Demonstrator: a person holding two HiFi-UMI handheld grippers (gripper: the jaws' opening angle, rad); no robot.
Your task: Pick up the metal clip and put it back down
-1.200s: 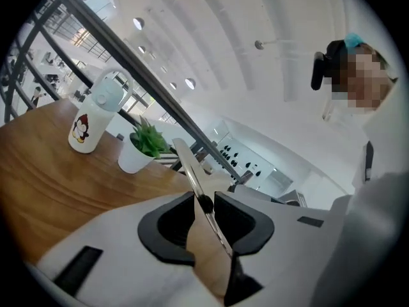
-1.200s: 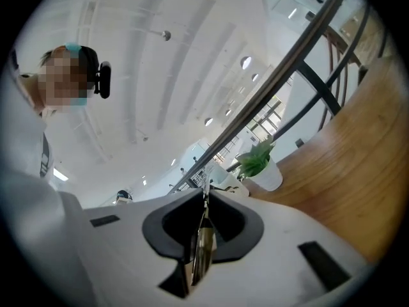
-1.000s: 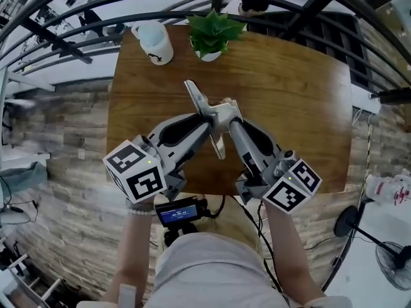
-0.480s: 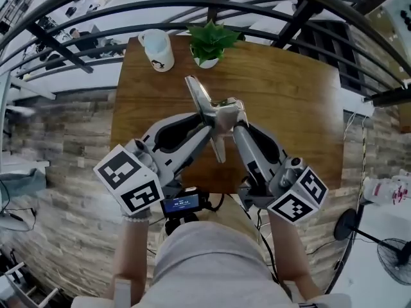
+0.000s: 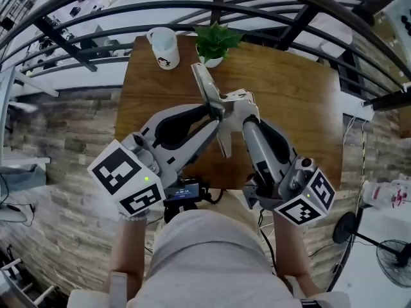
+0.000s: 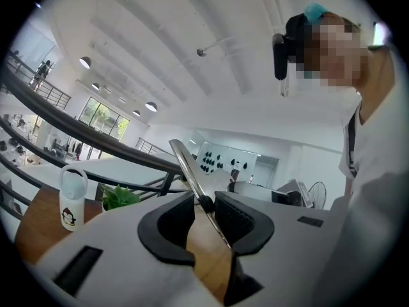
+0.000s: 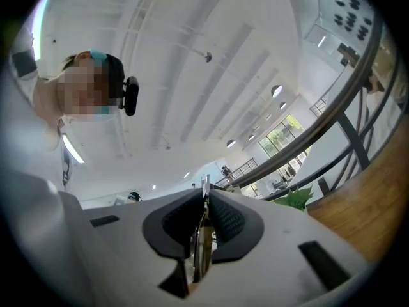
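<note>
The metal clip [image 5: 212,104] is a long shiny strip held in the air over the wooden table [image 5: 295,101], slanting from near the plant down toward me. My left gripper [image 5: 214,112] comes from the lower left and is shut on the clip's middle. In the left gripper view the clip [image 6: 190,173] runs up between the black pads [image 6: 235,213]. My right gripper [image 5: 235,105] comes from the lower right and is shut on the same clip beside the left one. Edge-on, the clip [image 7: 204,204] sits pinched between the right gripper's pads [image 7: 227,220]. Both gripper views tilt up toward the ceiling.
A white mug [image 5: 164,47] and a small potted plant [image 5: 216,42] stand at the table's far edge. Dark railings arc behind the table. A standing fan [image 5: 390,260] is on the floor at the lower right. A small screen device [image 5: 186,191] sits at my waist.
Both grippers have risen a little toward the head camera with the clip still held between them. The clip keeps the same slant.
</note>
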